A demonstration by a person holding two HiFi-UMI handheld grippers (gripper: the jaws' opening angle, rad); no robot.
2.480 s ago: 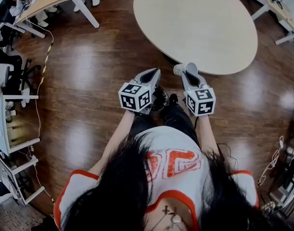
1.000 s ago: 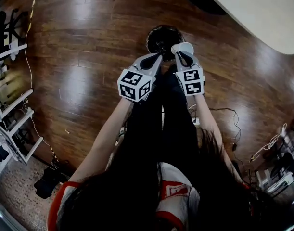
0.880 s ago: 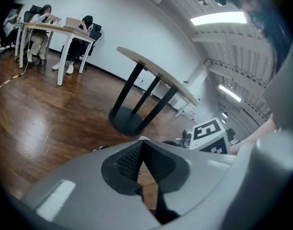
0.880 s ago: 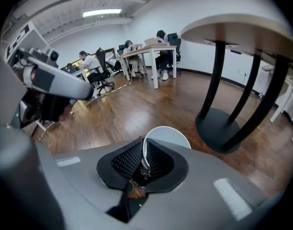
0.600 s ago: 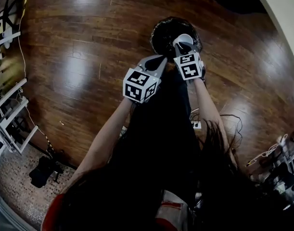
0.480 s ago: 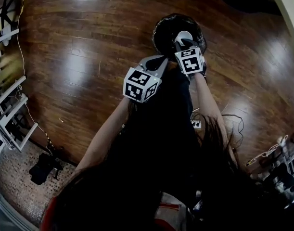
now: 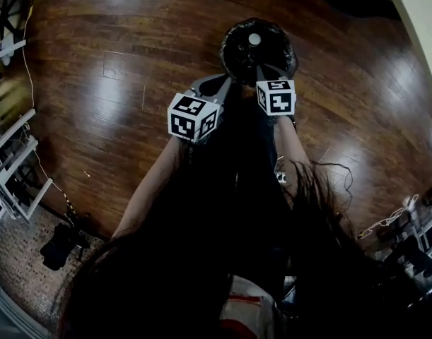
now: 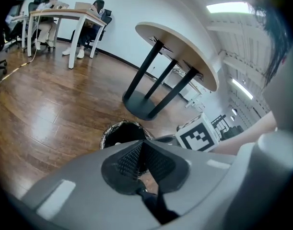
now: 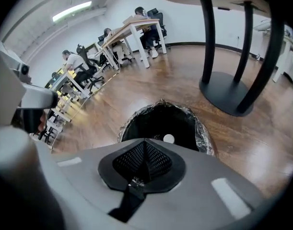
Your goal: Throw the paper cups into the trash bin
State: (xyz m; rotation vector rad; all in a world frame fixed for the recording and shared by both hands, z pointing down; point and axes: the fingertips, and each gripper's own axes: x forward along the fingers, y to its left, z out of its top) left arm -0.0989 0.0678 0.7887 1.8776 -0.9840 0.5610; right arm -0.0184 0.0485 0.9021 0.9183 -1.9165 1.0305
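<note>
Head view: a person holds the left gripper (image 7: 221,85) and the right gripper (image 7: 267,69) side by side above a wood floor (image 7: 117,83). The black-lined trash bin (image 7: 233,51) sits at 12 o'clock, just past their tips, with 1 white paper cup (image 7: 254,39) lying inside.

Left gripper view: the jaws are pressed together on nothing. The bin is at 11 o'clock and a round table (image 8: 180,47) at 1 o'clock.

Right gripper view: the jaws are closed and empty. The cup rests in the bin at 12 o'clock.
</note>
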